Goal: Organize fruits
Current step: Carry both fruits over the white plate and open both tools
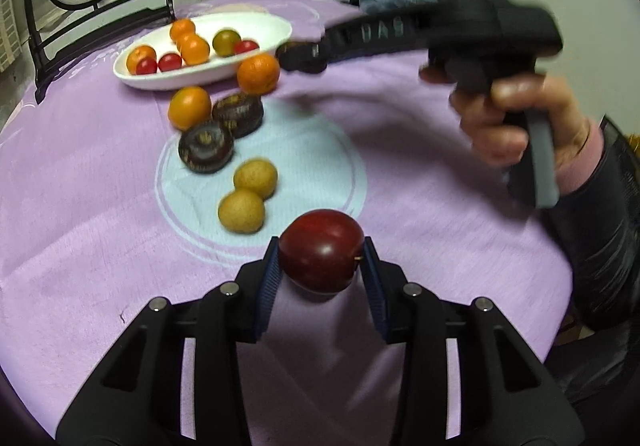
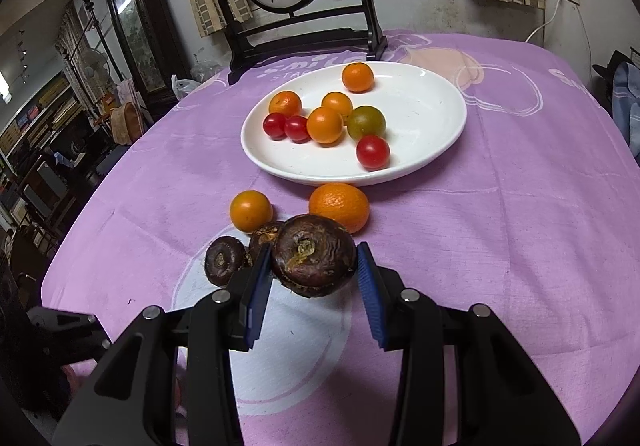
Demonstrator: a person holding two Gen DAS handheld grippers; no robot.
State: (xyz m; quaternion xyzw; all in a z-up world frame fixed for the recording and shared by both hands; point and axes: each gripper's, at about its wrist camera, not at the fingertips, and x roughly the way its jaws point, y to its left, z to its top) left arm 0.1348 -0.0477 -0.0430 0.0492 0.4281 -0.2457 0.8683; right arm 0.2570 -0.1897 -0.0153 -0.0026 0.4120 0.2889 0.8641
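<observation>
Left wrist: left gripper (image 1: 322,266) clamped on a glossy dark-red plum (image 1: 321,250), just above the purple cloth (image 1: 80,205), near two tan fruits (image 1: 248,195).

Right wrist: right gripper (image 2: 314,274) clamped on a wrinkled dark-brown water chestnut (image 2: 313,254), lifted off the cloth, short of the white plate (image 2: 432,117).

Round table (image 2: 520,246) with a purple cloth, pale circle printed mid-cloth. White plate (image 2: 432,149) sits at 12 o'clock with small fruit in it. Just below its rim there's a big orange (image 2: 340,205) and a smaller one (image 2: 251,210) at about 10, then two dark brown fruits (image 1: 224,129) on the circle, and two yellowish ones (image 1: 248,195) touching each other toward 6.
</observation>
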